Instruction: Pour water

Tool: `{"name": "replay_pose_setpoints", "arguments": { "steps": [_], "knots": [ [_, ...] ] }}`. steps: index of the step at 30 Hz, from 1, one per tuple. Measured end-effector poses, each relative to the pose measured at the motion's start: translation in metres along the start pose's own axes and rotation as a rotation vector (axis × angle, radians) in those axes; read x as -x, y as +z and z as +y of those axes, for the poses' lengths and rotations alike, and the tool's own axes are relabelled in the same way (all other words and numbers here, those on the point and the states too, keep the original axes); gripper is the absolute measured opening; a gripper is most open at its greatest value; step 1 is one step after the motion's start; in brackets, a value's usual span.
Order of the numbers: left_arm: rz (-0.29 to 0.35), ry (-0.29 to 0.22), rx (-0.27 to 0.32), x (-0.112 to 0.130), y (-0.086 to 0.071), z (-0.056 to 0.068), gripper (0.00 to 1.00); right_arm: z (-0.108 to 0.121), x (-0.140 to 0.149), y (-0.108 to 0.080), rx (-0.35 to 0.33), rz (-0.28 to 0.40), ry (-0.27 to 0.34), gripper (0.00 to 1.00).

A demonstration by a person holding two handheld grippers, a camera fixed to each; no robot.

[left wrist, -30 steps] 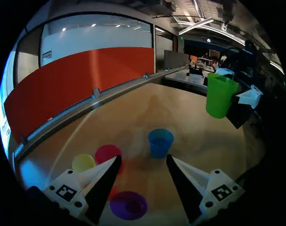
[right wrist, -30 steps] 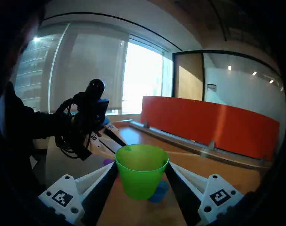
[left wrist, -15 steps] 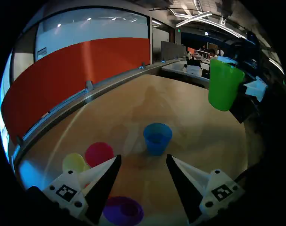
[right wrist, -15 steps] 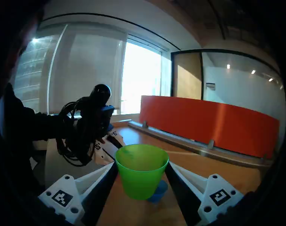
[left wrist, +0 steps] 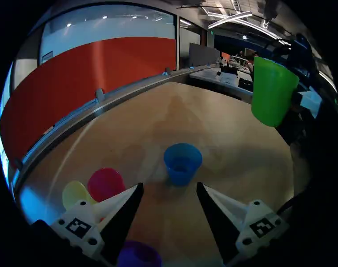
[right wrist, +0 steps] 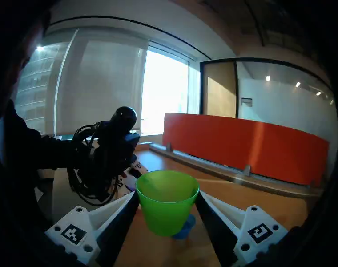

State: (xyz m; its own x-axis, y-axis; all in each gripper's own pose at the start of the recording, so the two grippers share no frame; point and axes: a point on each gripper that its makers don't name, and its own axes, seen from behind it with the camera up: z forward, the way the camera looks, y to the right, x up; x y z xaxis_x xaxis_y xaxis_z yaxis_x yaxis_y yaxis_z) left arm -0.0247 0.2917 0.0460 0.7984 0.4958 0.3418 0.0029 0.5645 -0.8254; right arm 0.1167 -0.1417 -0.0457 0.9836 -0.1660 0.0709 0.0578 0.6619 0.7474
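Observation:
A green cup (right wrist: 167, 201) is held upright between my right gripper's (right wrist: 167, 209) two fingers, above the wooden table (right wrist: 222, 196). In the left gripper view the same green cup (left wrist: 272, 91) hangs in the air at the upper right. A blue cup (left wrist: 182, 163) stands on the table (left wrist: 178, 115) just beyond my left gripper (left wrist: 168, 209), which is open with nothing between its fingers. In the right gripper view the blue cup (right wrist: 186, 229) peeks out below the green one, and the left gripper's dark body (right wrist: 107, 155) with its cables shows to the left, held by a person's arm.
A red cup (left wrist: 106, 184) and a yellow cup (left wrist: 75, 194) stand at the left by my left finger; a purple cup (left wrist: 140, 257) lies near the bottom edge. An orange partition (left wrist: 80, 75) with a metal rail borders the table's far side. Desks stand beyond the far end.
My left gripper has moved forward toward the blue cup, so the red, yellow and purple cups slid down and left. The green cup sits higher and closer in its view.

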Motion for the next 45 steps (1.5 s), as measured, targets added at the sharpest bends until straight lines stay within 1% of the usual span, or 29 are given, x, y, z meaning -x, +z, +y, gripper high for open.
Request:
{"name": "replay_pose_setpoints", "arguments": {
  "steps": [6,14,18,24,28,33,36,39,45],
  "knots": [
    [-0.035,-0.005,0.005,0.003,0.011,0.002,0.88,0.001,0.001,0.0,0.0,-0.002,0.001,0.9],
    [-0.107,0.017,0.019,0.01,0.024,0.004,0.88,0.002,0.002,-0.001,-0.002,-0.002,0.002,0.9],
    [-0.13,0.017,0.026,0.012,0.028,0.006,0.88,0.003,0.004,-0.001,-0.003,-0.003,0.008,0.9],
    [-0.167,0.004,0.031,0.013,0.031,0.009,0.88,0.004,0.006,0.0,-0.004,-0.008,0.01,0.9],
    [-0.188,0.014,0.029,0.014,0.032,0.01,0.88,0.004,0.005,0.001,-0.008,-0.005,0.011,0.9],
    [-0.226,0.042,0.028,0.015,0.034,0.012,0.88,0.005,0.005,0.0,-0.008,-0.002,0.011,0.9],
    [-0.238,0.048,0.027,0.012,0.035,0.012,0.88,0.005,0.007,-0.001,-0.009,0.0,0.014,0.9],
    [-0.247,0.04,0.031,0.01,0.036,0.014,0.88,0.006,0.008,-0.001,-0.009,0.0,0.016,0.9],
    [-0.247,0.035,0.029,0.006,0.04,0.014,0.88,0.007,0.01,-0.004,-0.006,-0.001,0.019,0.9]
  ]
}}
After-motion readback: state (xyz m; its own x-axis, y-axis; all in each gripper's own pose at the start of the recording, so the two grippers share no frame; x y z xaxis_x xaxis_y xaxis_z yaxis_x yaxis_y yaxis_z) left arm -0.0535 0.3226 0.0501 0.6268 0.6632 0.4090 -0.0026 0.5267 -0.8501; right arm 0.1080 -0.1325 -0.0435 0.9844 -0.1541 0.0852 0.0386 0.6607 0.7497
